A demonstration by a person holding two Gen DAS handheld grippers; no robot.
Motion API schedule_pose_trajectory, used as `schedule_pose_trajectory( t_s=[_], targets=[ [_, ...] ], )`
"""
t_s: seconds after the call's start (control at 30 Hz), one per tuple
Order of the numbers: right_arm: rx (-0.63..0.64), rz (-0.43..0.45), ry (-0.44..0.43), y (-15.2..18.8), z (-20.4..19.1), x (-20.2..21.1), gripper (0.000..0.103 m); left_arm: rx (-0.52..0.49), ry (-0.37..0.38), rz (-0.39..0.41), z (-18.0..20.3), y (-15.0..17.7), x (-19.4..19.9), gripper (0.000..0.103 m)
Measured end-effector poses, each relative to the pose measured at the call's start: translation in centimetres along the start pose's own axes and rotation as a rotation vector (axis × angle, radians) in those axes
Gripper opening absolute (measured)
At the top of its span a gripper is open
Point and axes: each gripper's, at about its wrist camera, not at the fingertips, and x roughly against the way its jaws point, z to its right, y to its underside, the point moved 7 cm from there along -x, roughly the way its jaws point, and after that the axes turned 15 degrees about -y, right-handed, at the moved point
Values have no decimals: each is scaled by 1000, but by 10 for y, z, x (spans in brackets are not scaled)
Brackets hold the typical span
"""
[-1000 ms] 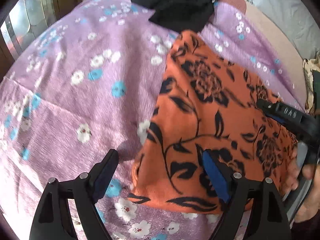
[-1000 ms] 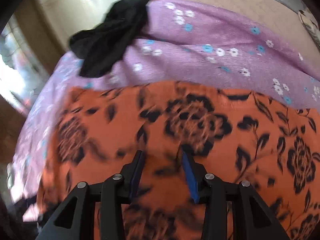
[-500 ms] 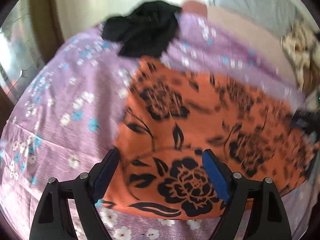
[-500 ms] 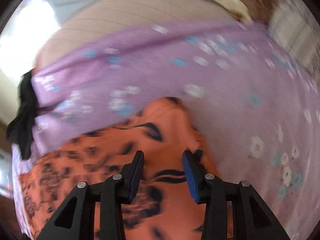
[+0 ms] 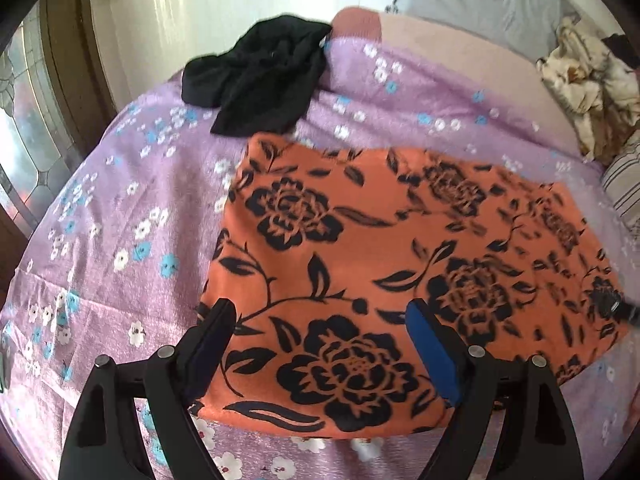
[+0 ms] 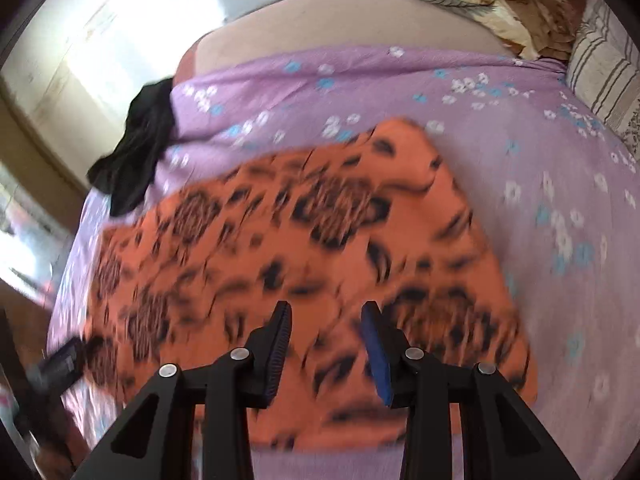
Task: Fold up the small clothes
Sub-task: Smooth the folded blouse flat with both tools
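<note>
Plainly, unlabelled orange floral garment.

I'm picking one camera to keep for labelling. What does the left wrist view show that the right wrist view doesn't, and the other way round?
Only the left wrist view shows the leaded glass window at its left edge, and it renders the black rose print sharply.

Only the right wrist view shows the orange cloth's far right corner curled up; its print is motion-blurred.

Both show the orange black-flowered cloth lying flat on the purple floral bedsheet, the crumpled black garment beyond it, the striped pillow, and an open, empty claw, left claw and right claw.
</note>
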Motion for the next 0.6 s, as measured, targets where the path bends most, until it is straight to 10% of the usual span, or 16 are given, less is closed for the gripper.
schedule_pose_trajectory(
  t_s=[0.6],
  targets=[
    [-55,18,-59,-2,-1,-16,40,-25,-2,67,13,-6,10,87]
  ],
)
